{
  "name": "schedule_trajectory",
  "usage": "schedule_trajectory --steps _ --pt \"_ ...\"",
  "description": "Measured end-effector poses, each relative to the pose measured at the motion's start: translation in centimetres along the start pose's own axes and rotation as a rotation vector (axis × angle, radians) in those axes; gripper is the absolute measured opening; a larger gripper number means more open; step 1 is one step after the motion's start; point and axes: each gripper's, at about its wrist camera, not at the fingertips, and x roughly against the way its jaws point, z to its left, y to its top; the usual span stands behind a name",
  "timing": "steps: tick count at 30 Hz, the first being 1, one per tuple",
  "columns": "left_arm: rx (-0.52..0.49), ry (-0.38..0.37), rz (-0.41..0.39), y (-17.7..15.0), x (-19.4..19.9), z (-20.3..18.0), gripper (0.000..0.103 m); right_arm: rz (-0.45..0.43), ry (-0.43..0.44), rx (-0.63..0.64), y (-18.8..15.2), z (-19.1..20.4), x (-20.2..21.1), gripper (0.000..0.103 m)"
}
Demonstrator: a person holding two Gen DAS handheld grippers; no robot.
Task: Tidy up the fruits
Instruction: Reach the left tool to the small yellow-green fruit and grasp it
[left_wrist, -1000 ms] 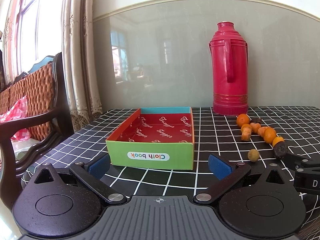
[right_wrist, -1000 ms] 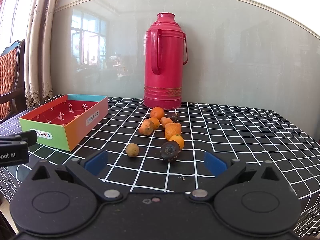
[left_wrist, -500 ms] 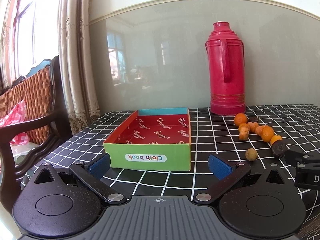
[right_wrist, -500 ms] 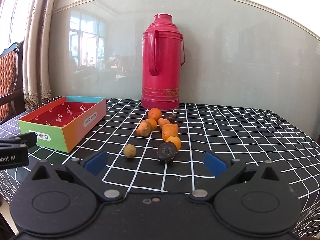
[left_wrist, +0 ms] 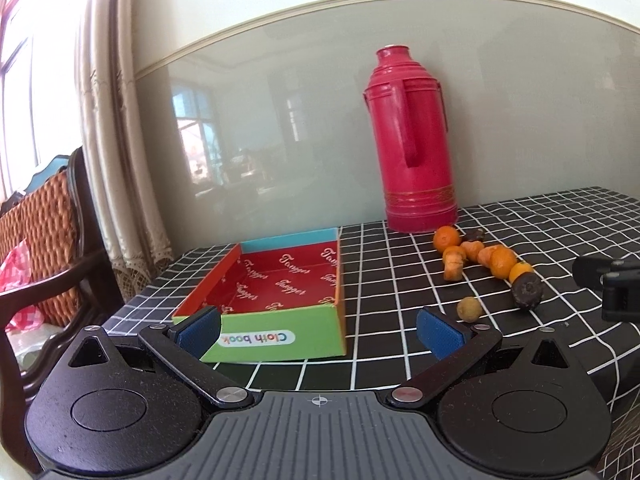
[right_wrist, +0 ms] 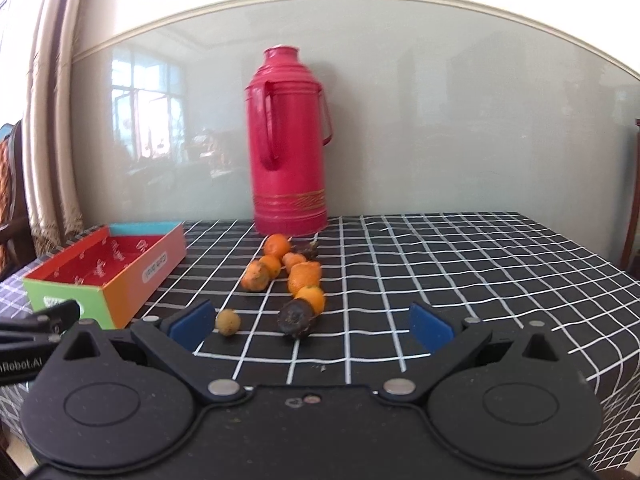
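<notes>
Several small fruits lie in a row on the checked tablecloth: an orange [right_wrist: 277,246], more orange pieces [right_wrist: 305,276], a dark wrinkled fruit [right_wrist: 297,318] and a small tan round fruit [right_wrist: 228,322]. They also show in the left wrist view, with the orange [left_wrist: 447,238], the dark fruit [left_wrist: 527,290] and the tan fruit [left_wrist: 470,309]. An open cardboard box [left_wrist: 280,334] with a red inside stands to their left, empty; it shows in the right wrist view too [right_wrist: 158,270]. My left gripper [left_wrist: 318,334] is open just before the box's green front. My right gripper [right_wrist: 310,322] is open and empty, low before the dark fruit.
A tall red thermos [right_wrist: 289,140] stands behind the fruits against the glossy wall; it shows in the left wrist view too [left_wrist: 414,140]. A wooden wicker chair [left_wrist: 44,224] stands off the table's left edge. Checked tablecloth [right_wrist: 460,264] stretches to the right.
Both grippers have moved forward and closer to the table things. The left view has tilted and swung left; the right gripper has neared the dark and tan fruits. Both stay open.
</notes>
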Motion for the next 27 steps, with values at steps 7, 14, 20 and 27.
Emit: schedule_trajectory --steps 7,14,20,27 --pt "-0.103 -0.104 0.013 0.6 -1.6 -2.8 0.103 -0.013 -0.053 -0.079 0.2 -2.4 0.3 0.097" --pt "-0.192 -0.226 0.040 1.2 -4.0 -6.1 0.103 -0.047 -0.265 -0.123 0.2 -4.5 0.5 0.097" --pt "-0.174 -0.308 0.097 1.6 -7.0 -7.6 0.103 -0.046 -0.281 -0.201 0.0 -6.6 0.6 0.097" --pt "-0.152 -0.381 0.158 1.4 -10.0 -8.8 0.080 -0.069 -0.275 -0.206 0.1 -6.7 0.7 0.097"
